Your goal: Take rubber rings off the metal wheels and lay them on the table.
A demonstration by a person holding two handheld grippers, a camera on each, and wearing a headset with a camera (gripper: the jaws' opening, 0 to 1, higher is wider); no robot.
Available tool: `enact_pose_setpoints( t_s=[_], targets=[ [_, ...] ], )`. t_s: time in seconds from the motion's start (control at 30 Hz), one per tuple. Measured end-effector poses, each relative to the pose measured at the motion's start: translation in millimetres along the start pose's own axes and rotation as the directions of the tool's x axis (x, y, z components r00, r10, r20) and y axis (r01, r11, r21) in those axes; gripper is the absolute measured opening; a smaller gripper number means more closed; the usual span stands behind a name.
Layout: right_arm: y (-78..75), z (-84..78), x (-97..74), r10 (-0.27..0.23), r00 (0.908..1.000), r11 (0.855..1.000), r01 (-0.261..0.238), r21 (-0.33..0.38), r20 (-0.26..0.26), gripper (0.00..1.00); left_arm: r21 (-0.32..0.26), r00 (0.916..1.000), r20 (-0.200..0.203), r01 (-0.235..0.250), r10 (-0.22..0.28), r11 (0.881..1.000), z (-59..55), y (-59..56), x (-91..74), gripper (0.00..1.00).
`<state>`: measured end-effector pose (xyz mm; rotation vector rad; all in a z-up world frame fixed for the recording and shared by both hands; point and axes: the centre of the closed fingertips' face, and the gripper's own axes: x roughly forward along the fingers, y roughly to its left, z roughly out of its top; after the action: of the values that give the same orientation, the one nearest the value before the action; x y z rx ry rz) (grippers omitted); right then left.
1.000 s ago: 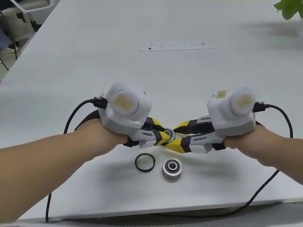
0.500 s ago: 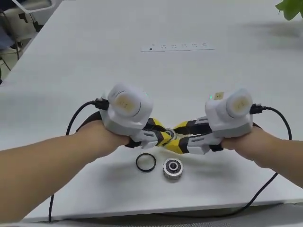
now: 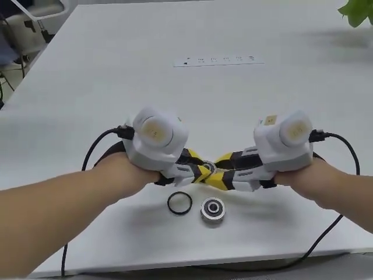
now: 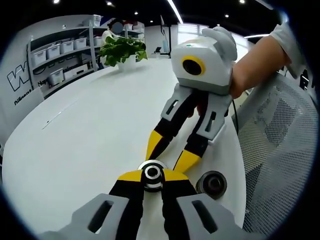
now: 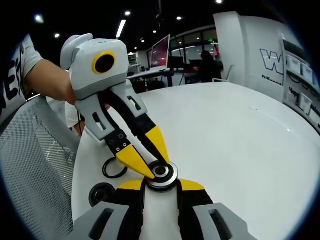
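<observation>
Item: left gripper (image 3: 201,171), held in the person's left hand (image 3: 125,169), jaws set narrow and clamped on the held metal wheel (image 4: 151,172); its yellow tips sit on either side of the wheel in the left gripper view. Item: right gripper (image 3: 214,175), in the right hand (image 3: 303,175), jaws likewise narrow, tips reaching the same wheel from the opposite side, so the two tools meet nose to nose above the near edge of the white table (image 3: 116,70). Held metal wheel: raised off the table between both pairs of tips, silver with a dark centre; whether a rubber ring is on it cannot be told. Item: rubber ring (image 3: 179,203), black, lying flat on the table at about 7 o'clock from the held wheel in the head view, apart from both grippers. Item: second metal wheel (image 3: 213,209), lying flat at about 6 o'clock from the held wheel, just beside the ring at its 3 o'clock, not touching it. Item: black cable (image 3: 93,146) trailing from each gripper toward the near table edge. Item: power strip (image 3: 218,60), flat on the table at 12 o'clock, well apart from the work. Item: green plant (image 3: 356,10), at the far corner, about 1 o'clock. Item: mesh chair back (image 4: 280,150), beside the table edge in the left gripper view.
</observation>
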<state>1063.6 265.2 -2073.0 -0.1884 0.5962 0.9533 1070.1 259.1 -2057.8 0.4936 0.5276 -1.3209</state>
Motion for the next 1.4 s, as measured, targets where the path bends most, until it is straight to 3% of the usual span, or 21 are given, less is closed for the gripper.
enact_pose_setpoints(
  t_s=[0.43, 0.87, 1.17, 1.4],
  targets=[
    [1.3, -2.2, -2.4, 0.007, 0.9999, 1.000, -0.007, -0.019, -0.014, 0.21, -0.010, 1.0000, 0.005, -0.001, 0.001, 1.000, -0.6, -0.8, -0.5, 0.08],
    [-0.6, -7.5, -7.3, 0.007, 0.9993, 0.999, -0.008, -0.040, -0.037, 0.10, -0.016, 1.0000, 0.004, -0.003, 0.003, 1.000, -0.6, -1.2, -0.6, 0.08],
    [-1.4, -9.9, -8.4, 0.004, 0.9988, 1.000, -0.005, -0.021, -0.048, 0.02, -0.019, 0.9999, 0.001, -0.010, 0.010, 1.000, -0.7, -0.6, -0.7, 0.08],
    [-4.3, -9.7, -9.3, -0.003, 0.9986, 0.999, 0.005, 0.037, -0.053, 0.00, -0.018, 0.9999, 0.003, -0.011, 0.012, 1.000, -1.0, -0.5, -0.7, 0.08]
  ],
)
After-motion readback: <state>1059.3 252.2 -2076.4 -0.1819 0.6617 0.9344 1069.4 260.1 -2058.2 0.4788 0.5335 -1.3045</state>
